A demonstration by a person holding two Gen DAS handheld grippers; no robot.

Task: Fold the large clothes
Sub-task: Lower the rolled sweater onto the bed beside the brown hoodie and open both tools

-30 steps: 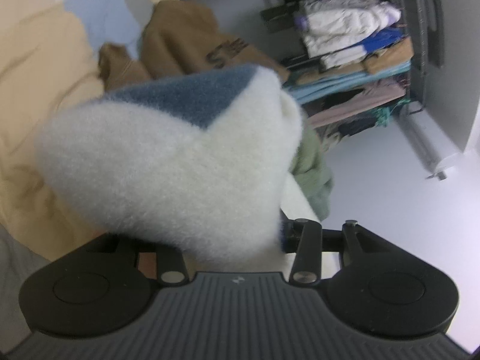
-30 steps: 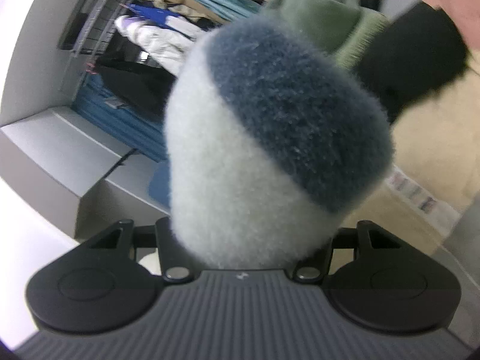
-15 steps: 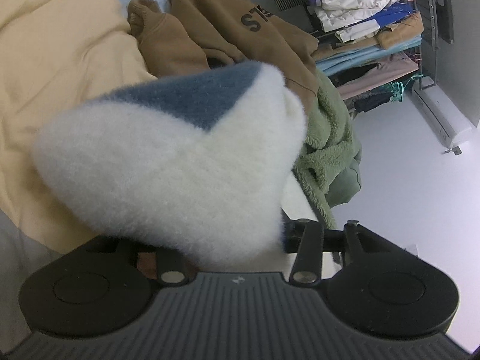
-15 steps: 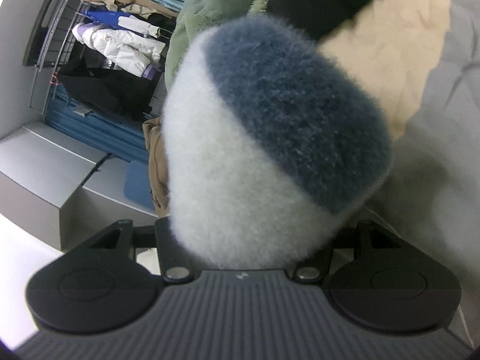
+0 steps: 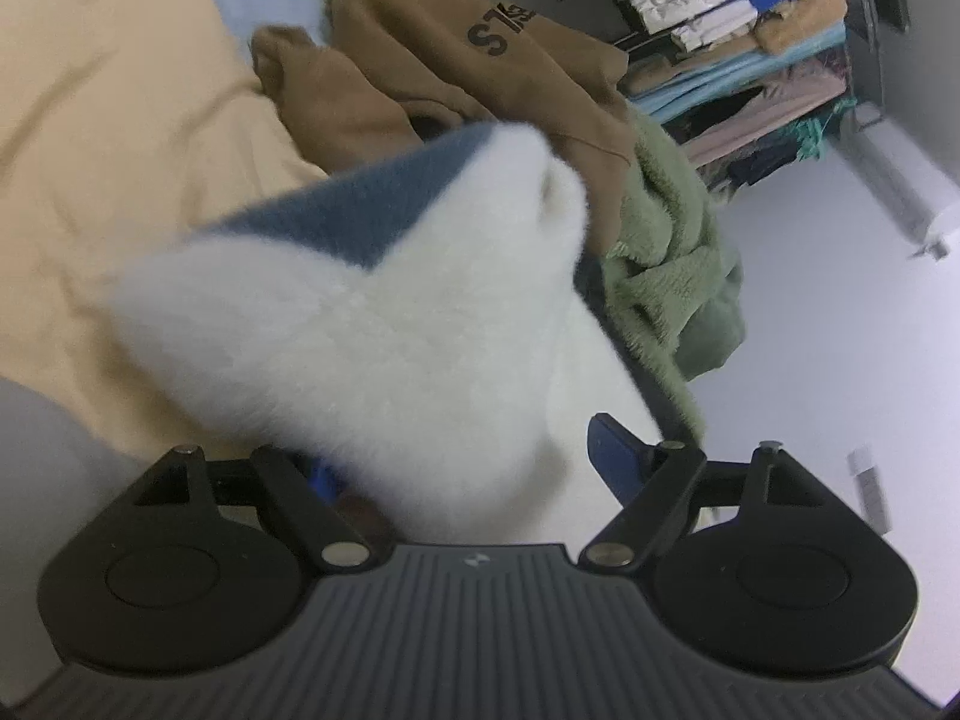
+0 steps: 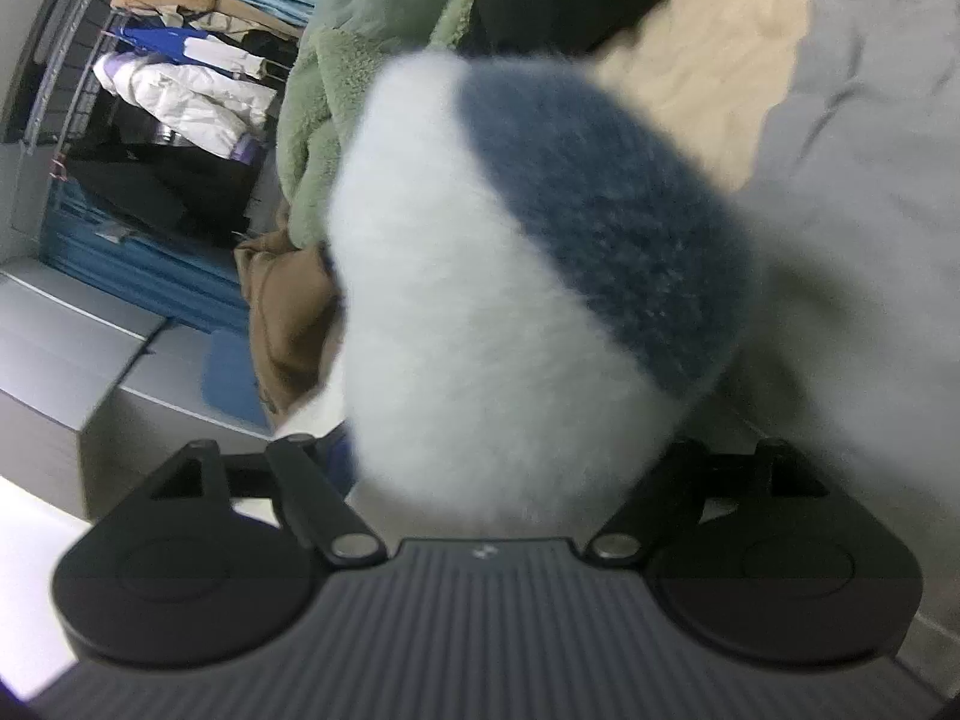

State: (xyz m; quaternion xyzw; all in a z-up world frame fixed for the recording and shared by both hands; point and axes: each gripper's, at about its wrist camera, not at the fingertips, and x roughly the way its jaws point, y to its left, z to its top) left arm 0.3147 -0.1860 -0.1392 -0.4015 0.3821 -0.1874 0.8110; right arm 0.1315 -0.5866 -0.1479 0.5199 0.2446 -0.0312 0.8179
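The fluffy white and blue-grey garment [image 5: 384, 324] fills the middle of both wrist views, bunched thick right in front of each camera and blurred at its edges. In the left wrist view the left tool [image 5: 462, 468] has its jaws opening; the fleece lies between them, and a blue finger [image 5: 618, 462] shows clear of the fabric on the right side, while the other finger is mostly hidden under the pile. In the right wrist view the right tool [image 6: 504, 480] is likewise opening its jaws with the same garment [image 6: 480, 312] between them, its fingertips buried behind the fleece, so whether the pads touch the cloth cannot be told. Beyond the garment in the left view lie a brown hoodie with dark lettering [image 5: 480, 78] and, just beside it on the right, a crumpled green fleece [image 5: 672, 276], both resting on a cream bedcover [image 5: 108, 150]. A rack of stacked folded clothes [image 5: 738, 54] stands farther back against a pale wall. The right view shows the green fleece [image 6: 324, 96] at upper left, a dark item above it, the brown hoodie [image 6: 282, 312] lower left, the cream cover [image 6: 720, 72] at upper right, and grey bedding [image 6: 870, 210] along the right.
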